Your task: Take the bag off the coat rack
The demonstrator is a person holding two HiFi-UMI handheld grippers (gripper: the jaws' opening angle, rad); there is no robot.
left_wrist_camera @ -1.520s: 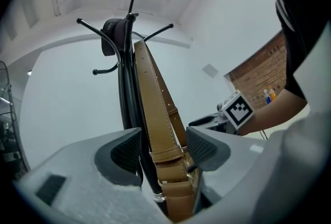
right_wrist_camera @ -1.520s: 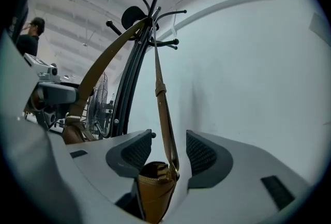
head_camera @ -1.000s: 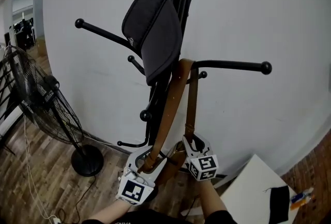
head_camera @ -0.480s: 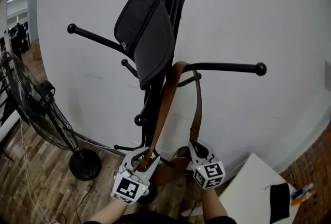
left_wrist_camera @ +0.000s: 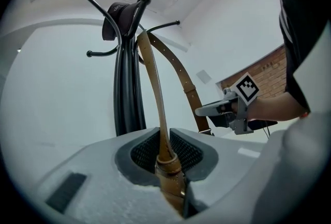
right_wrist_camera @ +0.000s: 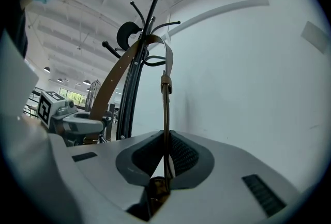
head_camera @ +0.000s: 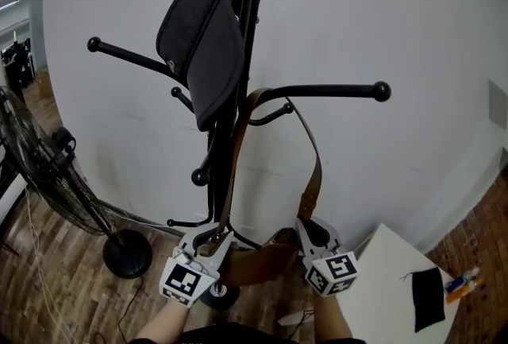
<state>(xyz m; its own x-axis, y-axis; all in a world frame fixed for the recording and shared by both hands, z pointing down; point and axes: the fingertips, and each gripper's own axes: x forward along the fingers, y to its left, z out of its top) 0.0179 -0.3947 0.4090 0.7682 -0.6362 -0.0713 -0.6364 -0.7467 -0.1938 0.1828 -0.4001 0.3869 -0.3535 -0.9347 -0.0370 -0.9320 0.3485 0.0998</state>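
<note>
Left tongs point(head_camera: 211, 241) and right tongs point(head_camera: 313, 233) just closed, each clamped on a leg of strap point(head_camera: 236, 164). Legs now spread wider. Loop still over coat rack point(head_camera: 240, 17) hook point(head_camera: 333, 88); bag point(head_camera: 262, 264) hangs low between my tongs. Ready for lift-off.

A black floor fan point(head_camera: 48, 175) stands left on wood floor point(head_camera: 48, 287); a white table point(head_camera: 389, 279) sits right.

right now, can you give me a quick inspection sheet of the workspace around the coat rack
surface: wooden floor, white table corner at right
job's things: brown bag hangs by its strap over a coat rack hook
clutter: dark padded bag on an upper hook
grippers: left gripper and right gripper, fingers just closed on the strap
cables: thin cord by the standing fan
surroundings: white wall
</note>
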